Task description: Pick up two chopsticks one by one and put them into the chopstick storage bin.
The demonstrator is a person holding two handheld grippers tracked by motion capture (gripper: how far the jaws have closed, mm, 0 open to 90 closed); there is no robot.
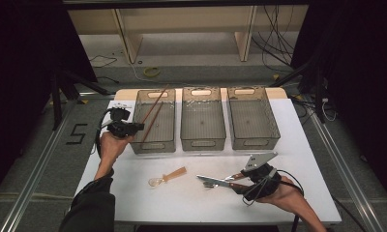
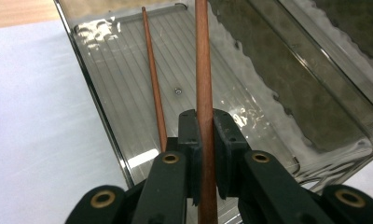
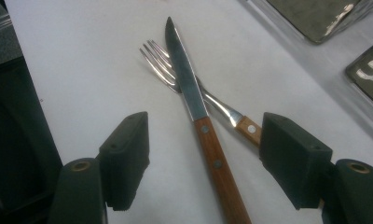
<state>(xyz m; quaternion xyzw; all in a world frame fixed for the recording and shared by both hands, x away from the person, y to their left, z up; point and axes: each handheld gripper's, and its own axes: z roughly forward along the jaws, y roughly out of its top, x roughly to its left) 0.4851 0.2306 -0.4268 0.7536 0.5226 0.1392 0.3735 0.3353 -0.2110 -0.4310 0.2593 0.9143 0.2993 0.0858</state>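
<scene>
Table [image 1: 133, 193] white; three bins [image 1: 203, 119] behind.

The left gripper [image 1: 133, 126] is holding a chopstick [image 1: 155, 107] over the left bin [image 1: 153, 145] while the right gripper [image 1: 240, 177] is hovering by the knife [image 1: 215, 181].

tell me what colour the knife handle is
Warm reddish-brown wood with small metal rivets; the knife handle shows best in the right gripper view.

bare table [image 1: 133, 183] front left, three bins [image 1: 203, 118] (side by side) blocking rear
</scene>
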